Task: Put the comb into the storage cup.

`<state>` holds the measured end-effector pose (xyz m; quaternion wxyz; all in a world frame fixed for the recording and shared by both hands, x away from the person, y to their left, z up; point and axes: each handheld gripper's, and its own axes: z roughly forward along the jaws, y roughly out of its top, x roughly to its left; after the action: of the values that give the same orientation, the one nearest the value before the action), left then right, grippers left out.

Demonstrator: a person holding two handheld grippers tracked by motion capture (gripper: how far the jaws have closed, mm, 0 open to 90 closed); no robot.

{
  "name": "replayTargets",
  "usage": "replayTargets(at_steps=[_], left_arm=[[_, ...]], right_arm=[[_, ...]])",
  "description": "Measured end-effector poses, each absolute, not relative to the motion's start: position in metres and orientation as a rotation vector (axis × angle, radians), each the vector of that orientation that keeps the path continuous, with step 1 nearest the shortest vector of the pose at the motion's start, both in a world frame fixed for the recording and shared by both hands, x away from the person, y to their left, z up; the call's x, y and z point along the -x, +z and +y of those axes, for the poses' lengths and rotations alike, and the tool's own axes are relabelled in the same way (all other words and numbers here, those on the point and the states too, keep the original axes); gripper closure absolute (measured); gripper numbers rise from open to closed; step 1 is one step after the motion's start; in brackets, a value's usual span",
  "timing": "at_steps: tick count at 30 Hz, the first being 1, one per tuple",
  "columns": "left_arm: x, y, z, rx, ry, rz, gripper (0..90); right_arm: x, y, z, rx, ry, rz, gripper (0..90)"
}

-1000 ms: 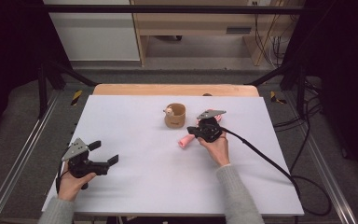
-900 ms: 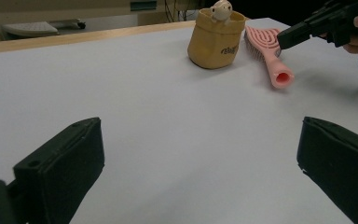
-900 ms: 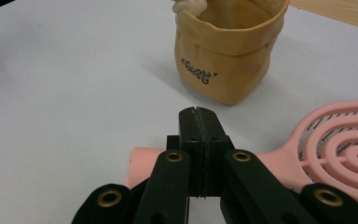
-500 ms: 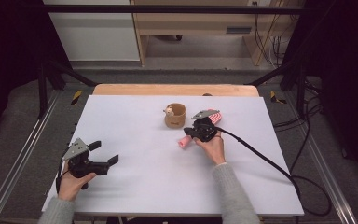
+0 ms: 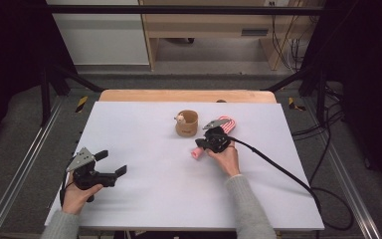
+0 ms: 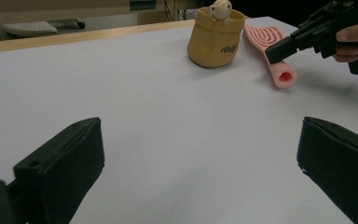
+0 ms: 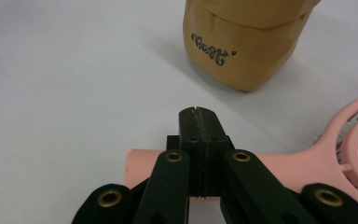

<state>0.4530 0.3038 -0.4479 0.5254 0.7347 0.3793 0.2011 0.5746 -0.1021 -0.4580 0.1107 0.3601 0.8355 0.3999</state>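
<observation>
**Hovering shut jaws over pink brush handle**

Hovering above the pink hairbrush (image 5: 214,137), the right gripper (image 5: 201,145) has its jaws pressed flat together with nothing between them; the right gripper view shows the tips meeting over the handle (image 7: 279,168), not around it. The brush lies flat on the white table (image 5: 144,199), its head just beside the tan pouch (image 5: 187,124), its handle end pointing toward the person. A small figure (image 6: 220,8) peeks out of the pouch top.

Left gripper (image 5: 110,163) sits low near the table's left front, jaws spread wide, holding nothing, well apart from the brush.

Step in hand, judged: get a grip on the handle. To do it well, the jaws need to spread first, then drop so one pad lands on each side of the handle, mid-length, not at the open tube end where it could slip off. Come straight down; a slanted approach may roll or nudge the brush.

Room: the pouch stands close to the brush, so any sideways sweep that way risks knocking it. Open table lies toward the person and to the left, plenty for lifting and carrying. The back edge and wooden strip (image 5: 179,95) are near behind the pouch. The right cable (image 5: 278,167) trails off to the right, clear of the work.
</observation>
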Motion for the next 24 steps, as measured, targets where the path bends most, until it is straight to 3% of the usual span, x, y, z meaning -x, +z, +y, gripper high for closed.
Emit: replayTargets(at_steps=[24], left_arm=[[-0.452, -0.447, 0.303, -1.752, 0.481, 0.905, 0.6]], right_arm=[[-0.565, -0.450, -0.111, -1.005, 1.023, 2.534, 90.0]])
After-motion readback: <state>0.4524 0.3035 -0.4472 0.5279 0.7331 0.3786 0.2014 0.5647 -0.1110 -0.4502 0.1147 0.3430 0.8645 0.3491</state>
